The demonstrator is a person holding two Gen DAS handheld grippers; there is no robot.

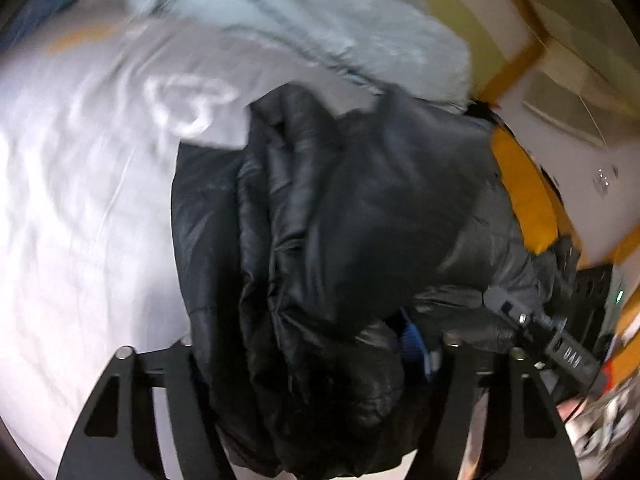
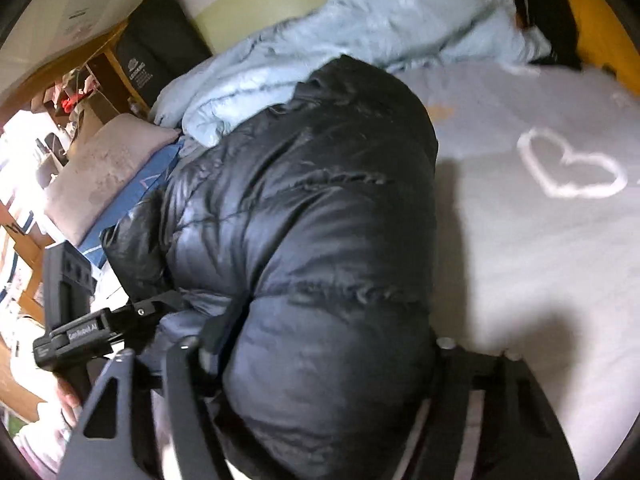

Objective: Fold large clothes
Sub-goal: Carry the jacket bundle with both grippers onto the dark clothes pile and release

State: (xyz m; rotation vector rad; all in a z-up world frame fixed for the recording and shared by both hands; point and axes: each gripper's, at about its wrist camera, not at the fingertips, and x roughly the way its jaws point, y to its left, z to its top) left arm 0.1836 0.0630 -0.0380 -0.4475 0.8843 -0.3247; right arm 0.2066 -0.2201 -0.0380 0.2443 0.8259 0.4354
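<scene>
A black puffer jacket (image 1: 340, 216) lies bunched on a bed with a white sheet (image 1: 80, 184). In the left wrist view my left gripper (image 1: 316, 364) has jacket fabric bulging between its two fingers. The other gripper (image 1: 532, 320) reaches into the jacket from the right. In the right wrist view the jacket (image 2: 304, 208) fills the middle, and my right gripper (image 2: 312, 364) has a thick fold of it between its fingers. The left gripper (image 2: 120, 320) shows at the left, at the jacket's edge.
A pale blue quilt (image 2: 360, 32) lies along the far side of the bed. A grey pillow (image 2: 100, 176) and a black bag (image 2: 156, 44) sit at the left. A heart print (image 2: 568, 168) marks the sheet. A yellow bed rail (image 1: 524, 184) runs at the right.
</scene>
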